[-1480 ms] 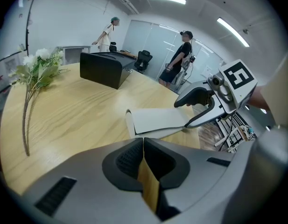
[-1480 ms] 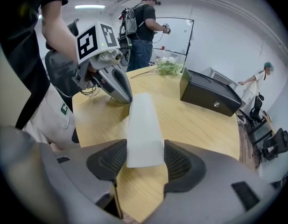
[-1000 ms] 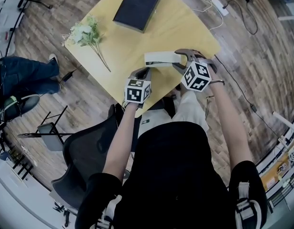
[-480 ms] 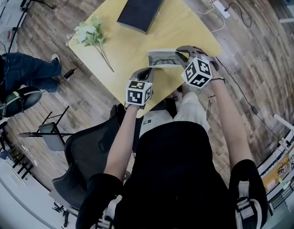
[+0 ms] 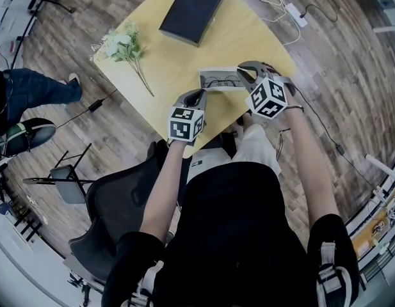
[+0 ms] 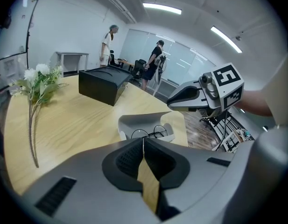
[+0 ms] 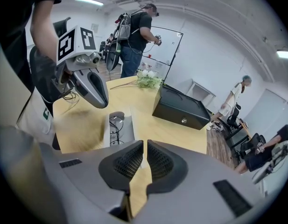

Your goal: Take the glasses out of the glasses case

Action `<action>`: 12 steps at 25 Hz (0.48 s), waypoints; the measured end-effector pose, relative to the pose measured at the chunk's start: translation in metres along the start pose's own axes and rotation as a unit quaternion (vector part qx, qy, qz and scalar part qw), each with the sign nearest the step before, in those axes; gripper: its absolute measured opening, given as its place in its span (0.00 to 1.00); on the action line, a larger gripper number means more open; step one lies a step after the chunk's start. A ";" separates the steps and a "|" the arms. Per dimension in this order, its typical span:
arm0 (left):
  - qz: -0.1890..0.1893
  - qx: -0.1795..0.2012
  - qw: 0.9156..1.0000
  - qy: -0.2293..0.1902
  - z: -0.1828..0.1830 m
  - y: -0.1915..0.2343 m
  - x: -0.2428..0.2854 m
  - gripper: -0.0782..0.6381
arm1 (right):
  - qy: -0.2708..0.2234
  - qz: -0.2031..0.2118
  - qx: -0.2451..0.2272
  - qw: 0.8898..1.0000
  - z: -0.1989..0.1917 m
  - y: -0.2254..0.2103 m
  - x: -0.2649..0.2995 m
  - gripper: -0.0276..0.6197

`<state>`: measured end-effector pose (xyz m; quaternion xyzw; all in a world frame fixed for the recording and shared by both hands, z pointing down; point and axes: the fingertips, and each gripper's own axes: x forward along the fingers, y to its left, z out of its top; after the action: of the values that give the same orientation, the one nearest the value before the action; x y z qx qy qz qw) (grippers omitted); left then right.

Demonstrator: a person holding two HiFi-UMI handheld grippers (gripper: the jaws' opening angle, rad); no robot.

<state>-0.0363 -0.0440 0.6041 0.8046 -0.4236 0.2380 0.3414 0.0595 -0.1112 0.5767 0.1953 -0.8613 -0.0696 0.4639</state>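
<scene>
Two tongs, both clenched with nothing visibly between them: left gripper just beside one end of the open glasses case, right gripper at the other. Round wire glasses lie inside it, on the yellow table. The black box bears a small emblem, too tiny to read.

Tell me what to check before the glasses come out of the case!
1. Glasses case is open: ok.
2. Glasses can be seen lying inside: ok.
3. Left gripper steadies the case: ok, it looks shut on the near edge.
4. Right gripper is free to pick the glasses: not ok, it is shut on the case's edge.
5. Bare table beside the case for putting the glasses down: ok.
</scene>
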 end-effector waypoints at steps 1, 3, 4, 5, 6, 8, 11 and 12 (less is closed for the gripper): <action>-0.001 0.000 1.000 -0.002 0.001 0.000 -0.002 0.14 | -0.001 -0.001 -0.001 1.000 0.001 0.001 -0.002 0.11; -0.002 -0.001 1.000 -0.007 0.004 -0.001 -0.005 0.14 | -0.005 0.000 0.001 1.000 0.006 0.003 -0.006 0.11; -0.003 -0.001 1.000 -0.010 0.005 -0.001 -0.007 0.14 | -0.007 0.001 0.002 1.000 0.008 0.004 -0.008 0.11; -0.003 0.000 1.000 -0.013 0.007 -0.001 -0.009 0.14 | -0.009 0.004 0.002 1.000 0.010 0.006 -0.009 0.11; -0.004 0.000 1.000 -0.015 0.008 -0.001 -0.010 0.14 | -0.010 0.008 0.002 1.000 0.012 0.009 -0.010 0.11; -0.006 0.000 1.000 -0.019 0.009 -0.002 -0.014 0.14 | -0.011 0.019 0.000 1.000 0.015 0.017 -0.012 0.11; -0.009 0.001 1.000 -0.023 0.011 -0.003 -0.020 0.14 | -0.009 0.033 -0.006 0.999 0.021 0.029 -0.012 0.11; -0.010 0.001 1.000 -0.025 0.012 -0.003 -0.022 0.14 | -0.008 0.037 -0.007 0.999 0.022 0.033 -0.011 0.11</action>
<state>-0.0440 -0.0404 0.5803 0.8148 -0.4238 0.2151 0.3320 0.0375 -0.0780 0.5660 0.1595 -0.8711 -0.0601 0.4606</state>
